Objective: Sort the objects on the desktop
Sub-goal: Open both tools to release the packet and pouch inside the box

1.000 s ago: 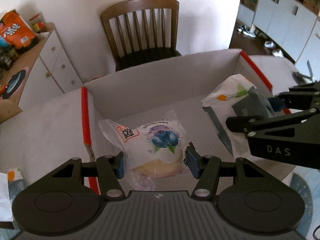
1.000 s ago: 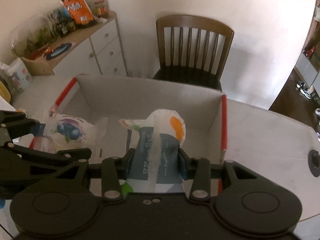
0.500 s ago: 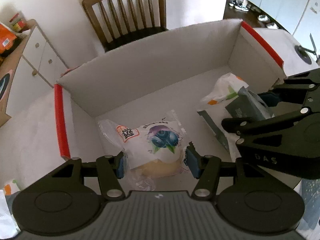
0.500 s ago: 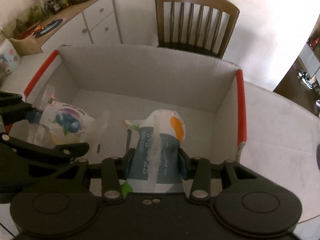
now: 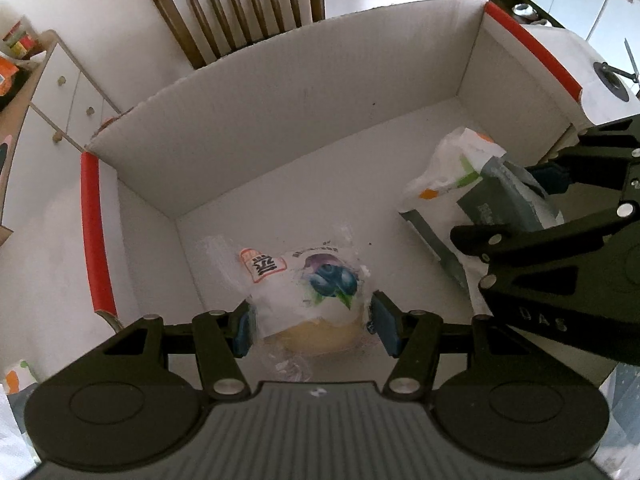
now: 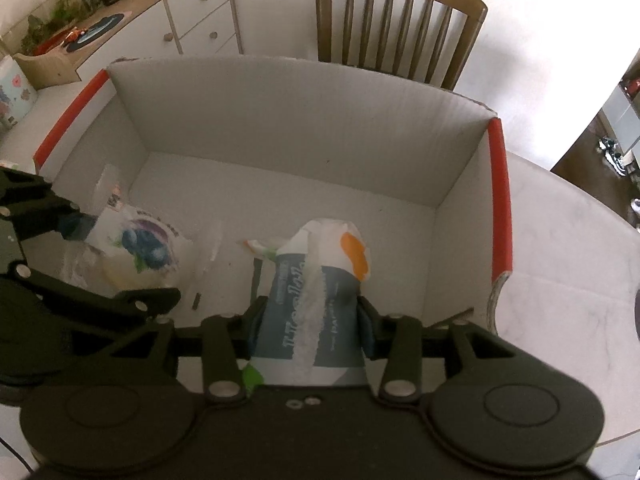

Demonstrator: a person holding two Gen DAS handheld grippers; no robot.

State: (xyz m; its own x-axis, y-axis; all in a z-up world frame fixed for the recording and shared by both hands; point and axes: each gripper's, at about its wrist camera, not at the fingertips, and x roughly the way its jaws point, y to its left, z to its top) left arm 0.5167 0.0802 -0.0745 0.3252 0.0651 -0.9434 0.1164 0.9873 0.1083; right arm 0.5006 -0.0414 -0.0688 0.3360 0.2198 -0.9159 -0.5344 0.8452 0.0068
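Note:
My left gripper (image 5: 310,326) is shut on a clear-wrapped blueberry bun (image 5: 308,292) and holds it inside a white cardboard box (image 5: 280,120) with red edges, low near the box floor. My right gripper (image 6: 308,330) is shut on a grey-blue and white tissue pack (image 6: 316,292) and holds it inside the same box, at its right side. The bun also shows in the right wrist view (image 6: 140,252), and the tissue pack in the left wrist view (image 5: 480,196).
A wooden chair (image 6: 396,20) stands behind the box. A white drawer cabinet (image 6: 192,32) with clutter on top is at the back left. The box sits on a white table (image 6: 560,240). Another tissue pack (image 5: 16,376) lies at the left edge.
Both grippers have moved forward and down into the box, each still holding its item. The box walls now fill more of both views.

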